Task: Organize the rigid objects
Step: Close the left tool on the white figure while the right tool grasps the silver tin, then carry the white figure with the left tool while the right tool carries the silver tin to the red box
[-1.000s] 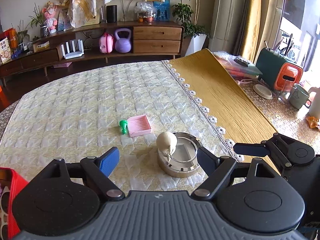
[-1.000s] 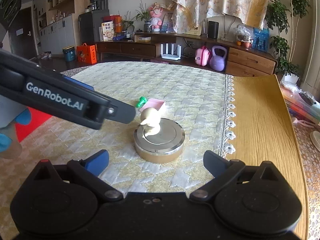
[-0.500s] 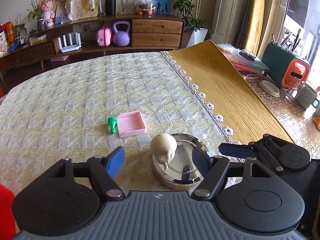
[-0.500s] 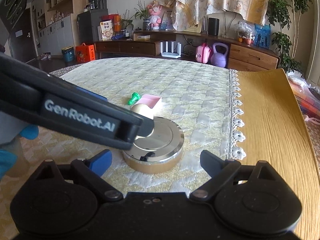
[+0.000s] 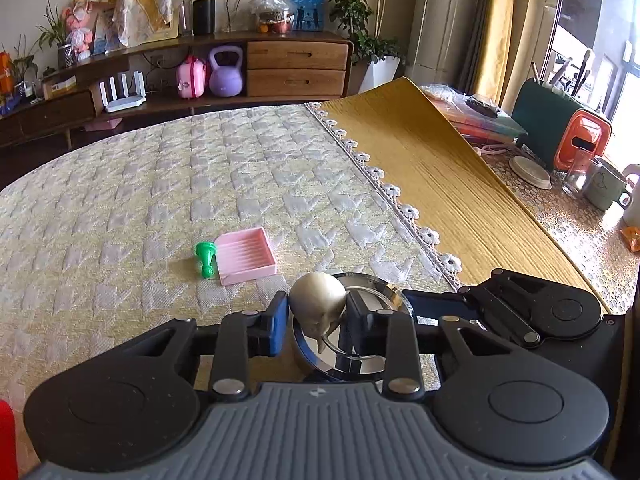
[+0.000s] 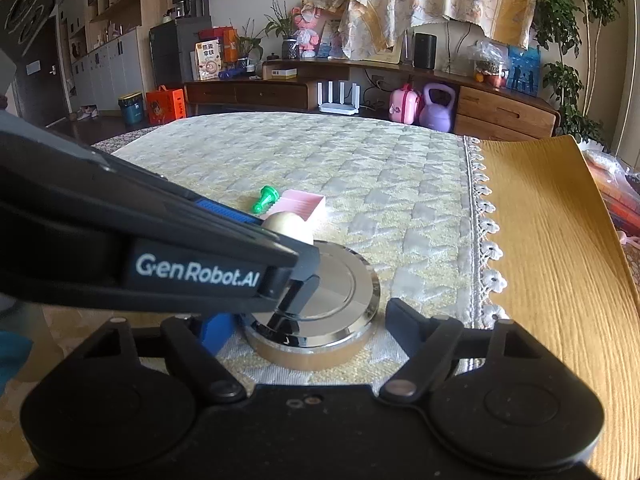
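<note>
A cream figurine (image 5: 318,300) stands on a round shiny metal dish (image 5: 360,344) on the quilted tablecloth. My left gripper (image 5: 317,318) is shut on the figurine, one pad on each side of its head. In the right wrist view the left gripper's arm covers most of the figurine (image 6: 288,226), over the dish (image 6: 332,296). My right gripper (image 6: 310,328) is open, its fingers on either side of the dish's near rim. A pink square tray (image 5: 245,255) and a green pawn-shaped piece (image 5: 205,257) lie just beyond the dish.
A red container edge (image 5: 6,440) shows at the lower left. A yellow mat (image 5: 440,184) covers the table's right part. Beyond it stand a green and orange box (image 5: 560,132), a glass, mugs (image 5: 604,190) and a small dish. A sideboard stands behind the table.
My left gripper moved forward over the dish and closed its fingers on the figurine's head. My right gripper came nearer to the dish and stays open.
</note>
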The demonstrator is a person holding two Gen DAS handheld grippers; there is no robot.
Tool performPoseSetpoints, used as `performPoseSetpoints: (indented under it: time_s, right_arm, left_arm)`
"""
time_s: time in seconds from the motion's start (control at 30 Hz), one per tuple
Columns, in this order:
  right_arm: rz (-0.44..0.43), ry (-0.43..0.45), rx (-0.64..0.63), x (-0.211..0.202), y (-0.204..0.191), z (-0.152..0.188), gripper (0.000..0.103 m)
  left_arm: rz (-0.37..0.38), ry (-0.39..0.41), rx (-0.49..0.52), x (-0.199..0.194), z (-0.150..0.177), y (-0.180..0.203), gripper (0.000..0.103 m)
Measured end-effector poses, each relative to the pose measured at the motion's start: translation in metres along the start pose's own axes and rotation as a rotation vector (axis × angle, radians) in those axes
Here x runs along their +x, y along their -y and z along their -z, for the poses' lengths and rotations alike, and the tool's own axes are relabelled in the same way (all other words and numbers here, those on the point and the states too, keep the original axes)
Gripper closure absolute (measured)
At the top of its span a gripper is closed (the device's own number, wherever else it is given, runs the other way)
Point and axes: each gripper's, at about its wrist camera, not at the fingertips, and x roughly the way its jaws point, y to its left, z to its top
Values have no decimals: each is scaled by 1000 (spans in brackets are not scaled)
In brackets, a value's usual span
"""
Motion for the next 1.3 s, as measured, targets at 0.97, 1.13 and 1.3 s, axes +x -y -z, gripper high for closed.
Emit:
performPoseSetpoints:
  time_s: [0.97, 1.13, 1.3]
  right_arm:
    - [-5, 40, 10, -75, -43, -21, 28]
    - [-36, 50, 9, -96, -64, -28, 28]
    - [-63, 55, -3, -113, -90, -35, 28]
  left_arm:
    - [-20, 30, -133, -114, 3, -49, 73]
    - [-39, 30, -160, -146, 9, -63, 73]
    - [-67, 34, -184, -176, 20, -79, 73]
